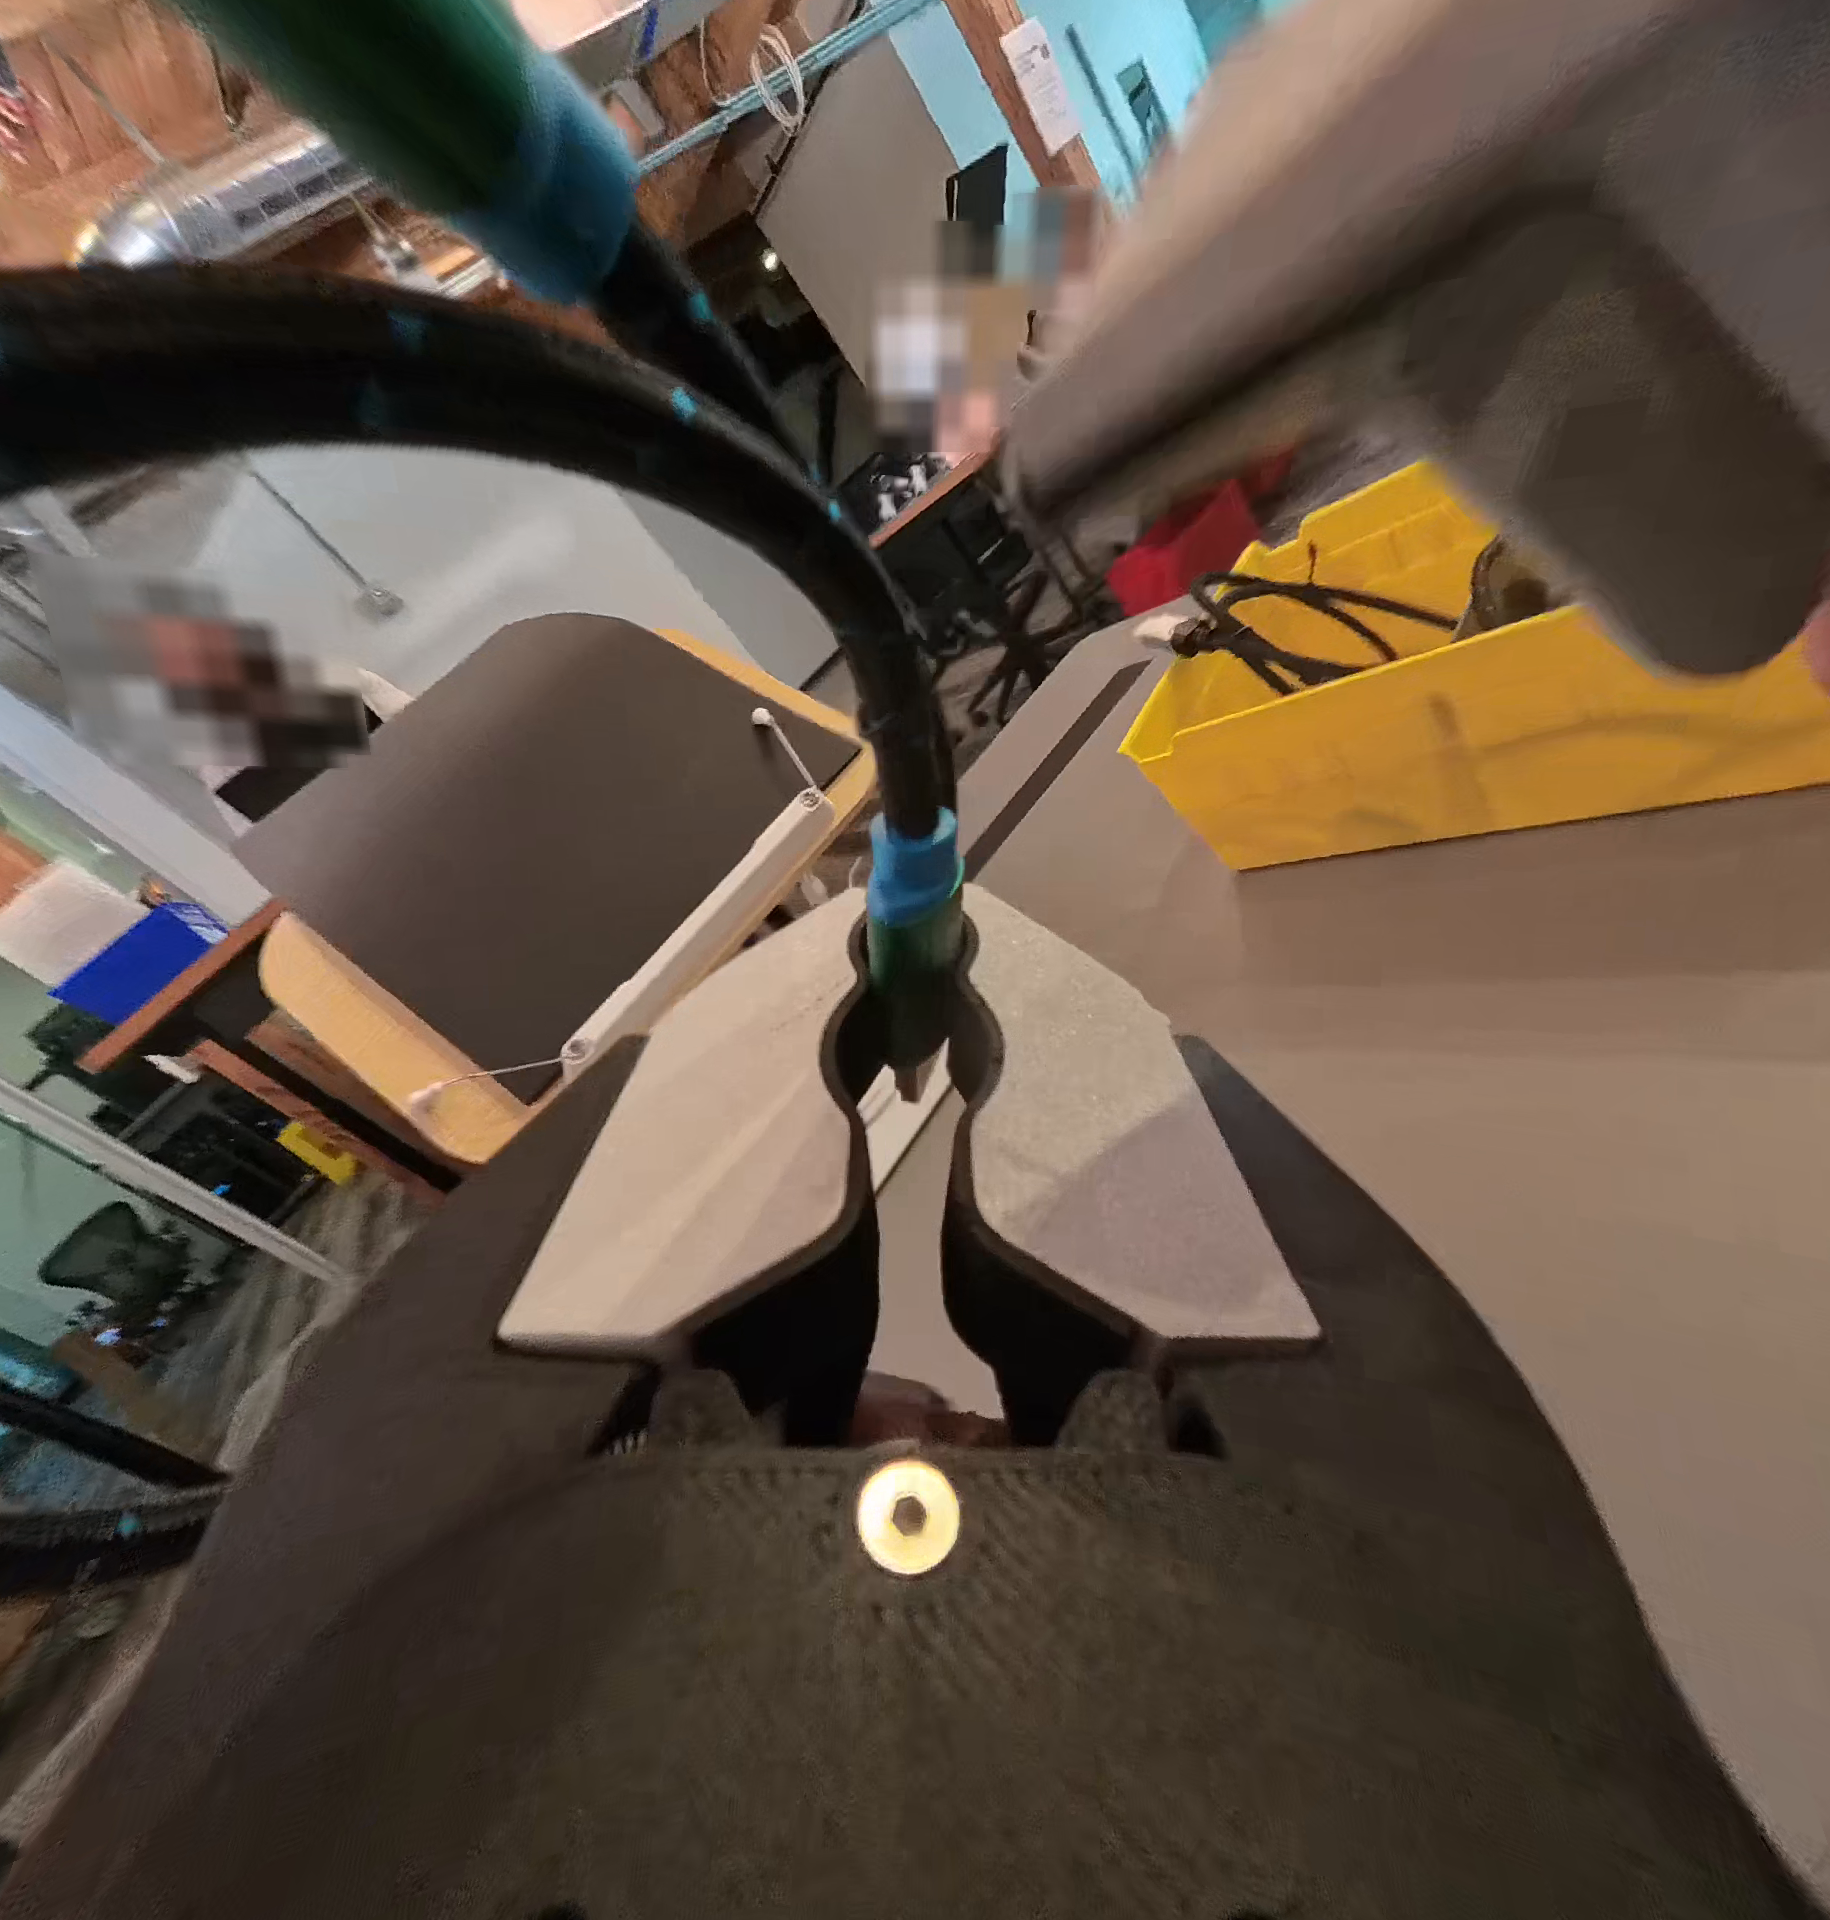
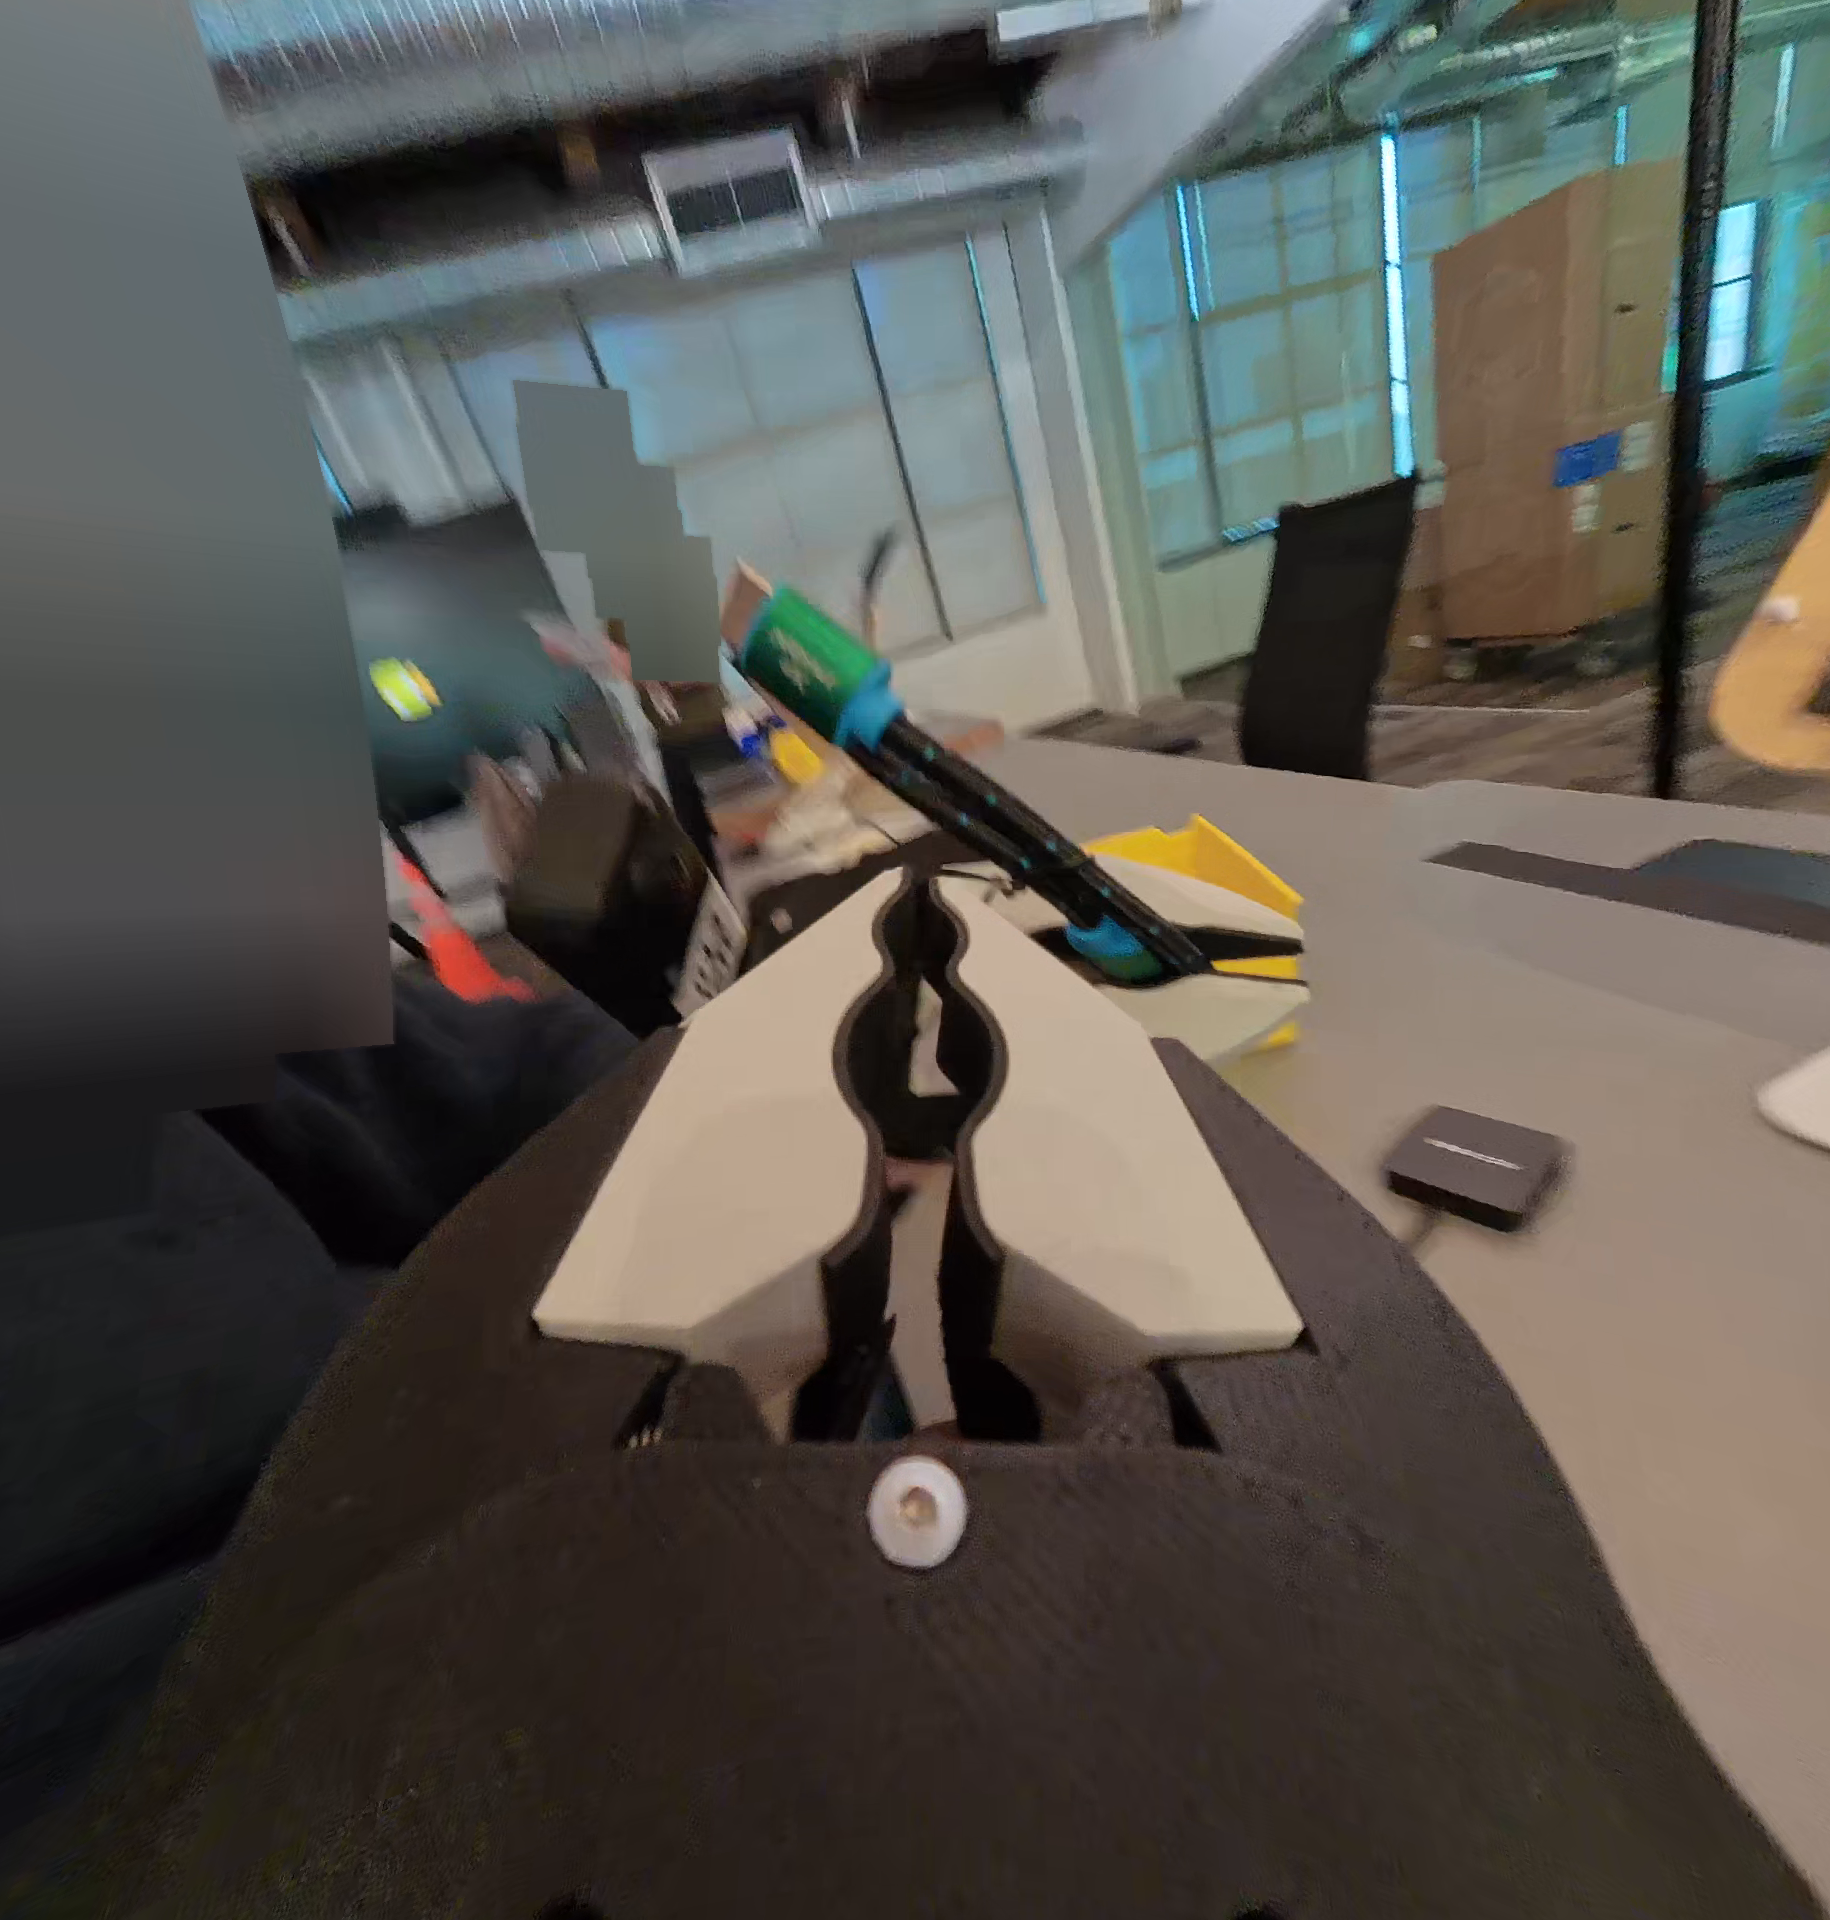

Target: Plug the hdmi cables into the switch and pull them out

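My left gripper (image 1: 911, 940) is shut on a green HDMI plug (image 1: 906, 987) with a blue collar, held above the grey table (image 1: 1462, 1091). Its black braided cable (image 1: 475, 364) arcs up and left to a second green plug (image 1: 454, 104), which hangs free and blurred. In the right wrist view that free plug (image 2: 809, 657) points up-left above the left gripper (image 2: 1181, 961). My right gripper (image 2: 916, 894) is shut with nothing seen in it, raised over the table's near edge. The small black switch (image 2: 1474, 1166) lies on the table to its right, apart from both grippers.
A yellow bin (image 1: 1462, 727) holding dark cables stands on the table behind the left gripper; it also shows in the right wrist view (image 2: 1238, 857). A white object (image 2: 1825, 1101) sits at the right edge. Dark strips (image 2: 1669, 883) run across the far table. A person sits at left. Tip to tip, the grippers are about 9 cm apart. The small black switch (image 2: 1474, 1166) is about 25 cm from my left fingertips and 35 cm from my right.
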A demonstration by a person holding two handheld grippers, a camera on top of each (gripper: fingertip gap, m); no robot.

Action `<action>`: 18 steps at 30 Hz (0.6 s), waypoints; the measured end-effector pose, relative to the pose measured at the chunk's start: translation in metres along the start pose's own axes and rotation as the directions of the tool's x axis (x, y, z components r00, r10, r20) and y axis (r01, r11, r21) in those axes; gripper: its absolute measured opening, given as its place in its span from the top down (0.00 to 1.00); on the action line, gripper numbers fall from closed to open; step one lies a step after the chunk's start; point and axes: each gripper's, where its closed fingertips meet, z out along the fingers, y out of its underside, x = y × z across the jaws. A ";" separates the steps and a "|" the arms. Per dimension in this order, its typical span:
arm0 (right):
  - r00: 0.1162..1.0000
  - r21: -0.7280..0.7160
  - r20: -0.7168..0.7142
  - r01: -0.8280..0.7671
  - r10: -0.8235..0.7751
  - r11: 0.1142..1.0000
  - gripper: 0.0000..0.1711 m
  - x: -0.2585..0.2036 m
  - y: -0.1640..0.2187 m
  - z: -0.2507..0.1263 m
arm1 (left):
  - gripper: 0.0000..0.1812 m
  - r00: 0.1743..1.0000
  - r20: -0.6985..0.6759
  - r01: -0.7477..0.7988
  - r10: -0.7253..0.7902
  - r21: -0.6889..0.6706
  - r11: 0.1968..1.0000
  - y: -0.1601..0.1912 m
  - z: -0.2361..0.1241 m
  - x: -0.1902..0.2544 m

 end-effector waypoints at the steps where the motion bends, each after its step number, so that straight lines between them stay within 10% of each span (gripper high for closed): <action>1: 0.997 0.038 0.026 -0.067 0.066 0.997 1.00 0.000 -0.006 -0.003 | 0.96 1.000 0.013 -0.028 0.028 -0.010 1.000 0.004 0.001 -0.001; 6: 0.990 0.041 -0.056 -0.126 0.128 0.991 1.00 0.027 -0.002 -0.015 | 0.96 0.995 0.028 -0.094 0.094 0.001 0.996 0.006 0.001 0.000; 13: 0.778 -0.262 -0.151 0.563 -0.610 0.784 0.87 0.012 0.011 -0.011 | 0.96 0.999 0.008 -0.038 0.039 -0.021 0.999 0.008 0.002 0.000; 18: 0.636 -0.378 -0.136 0.675 -0.759 0.634 0.93 0.014 0.018 -0.009 | 0.96 0.999 0.001 -0.035 0.035 -0.021 0.999 0.006 0.002 0.002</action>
